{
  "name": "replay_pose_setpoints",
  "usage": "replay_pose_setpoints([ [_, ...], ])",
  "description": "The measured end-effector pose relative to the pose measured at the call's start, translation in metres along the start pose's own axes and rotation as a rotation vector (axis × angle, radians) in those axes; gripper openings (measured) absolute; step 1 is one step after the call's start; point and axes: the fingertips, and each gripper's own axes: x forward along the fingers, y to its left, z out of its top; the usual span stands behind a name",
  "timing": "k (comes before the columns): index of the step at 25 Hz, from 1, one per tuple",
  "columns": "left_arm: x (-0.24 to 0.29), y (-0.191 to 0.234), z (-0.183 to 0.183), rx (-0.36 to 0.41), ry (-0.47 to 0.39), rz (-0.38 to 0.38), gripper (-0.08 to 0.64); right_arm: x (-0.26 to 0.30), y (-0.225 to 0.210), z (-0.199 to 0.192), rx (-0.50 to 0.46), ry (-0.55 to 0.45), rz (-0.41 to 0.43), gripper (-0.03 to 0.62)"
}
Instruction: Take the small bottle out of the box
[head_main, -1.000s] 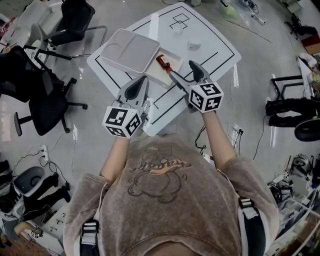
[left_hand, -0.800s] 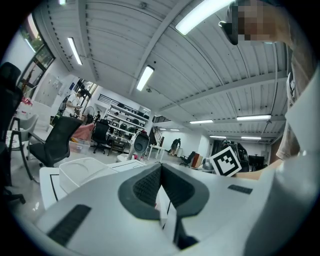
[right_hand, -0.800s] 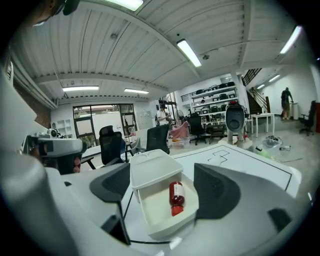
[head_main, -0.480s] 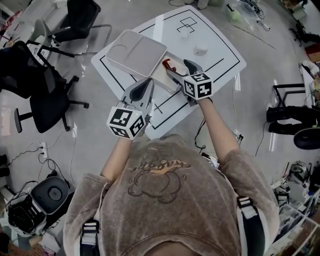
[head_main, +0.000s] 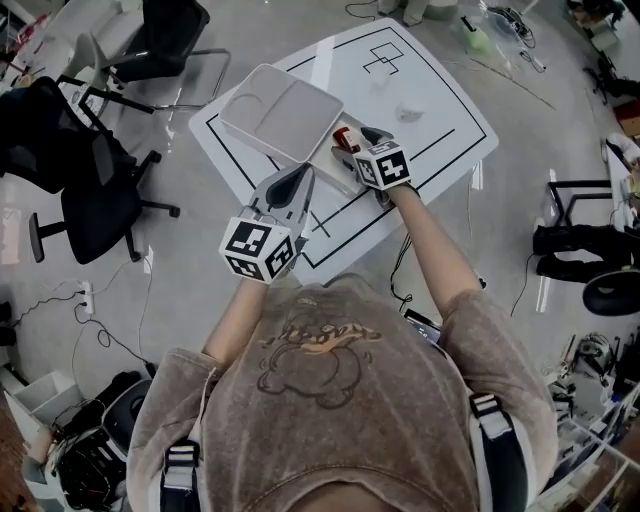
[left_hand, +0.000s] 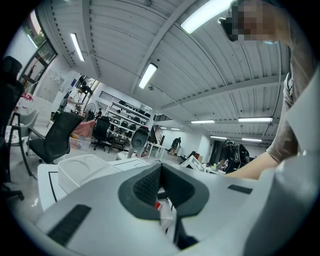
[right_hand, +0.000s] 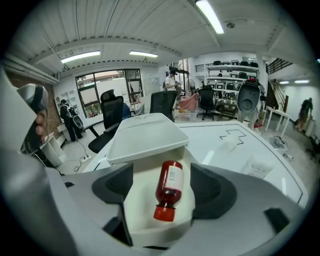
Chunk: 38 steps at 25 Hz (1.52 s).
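Note:
A small red bottle (right_hand: 169, 189) with a red cap and white label lies on its side in the open white box (right_hand: 150, 220), cap toward the camera. My right gripper (right_hand: 164, 189) straddles it, one dark pad on each side, with gaps showing between pads and bottle; the jaws are closing. In the head view the right gripper (head_main: 352, 145) reaches over the box to the bottle (head_main: 343, 134). The box lid (head_main: 280, 108) stands raised behind. My left gripper (head_main: 298, 178) hovers at the table's near edge with its pads (left_hand: 150, 182) pressed together on nothing.
The box sits on a white table (head_main: 440, 110) marked with black lines. Two small pale objects (head_main: 405, 112) lie farther back on it. Black office chairs (head_main: 95, 190) stand on the floor to the left, and cables and gear lie around the floor.
My right gripper has moved forward and left, from beside the box to over it, and now brackets the bottle. The left gripper has hardly moved.

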Motion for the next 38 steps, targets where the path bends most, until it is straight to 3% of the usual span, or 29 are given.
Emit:
replay_pose_setpoints([
  [13, 0.005, 0.015, -0.004, -0.030, 0.005, 0.018, 0.008, 0.031, -0.010, -0.022, -0.100, 0.293, -0.053, 0.291],
  [20, 0.004, 0.017, -0.004, -0.036, 0.004, 0.025, 0.008, 0.037, -0.011, -0.035, -0.243, 0.439, -0.088, 0.256],
  [28, -0.002, 0.022, -0.002, -0.028, 0.002, 0.045, 0.008, 0.036, -0.013, -0.038, -0.261, 0.475, -0.090, 0.238],
  [38, -0.008, 0.026, -0.002, -0.021, 0.005, 0.053, 0.008, 0.033, -0.007, -0.031, -0.323, 0.400, -0.096, 0.216],
])
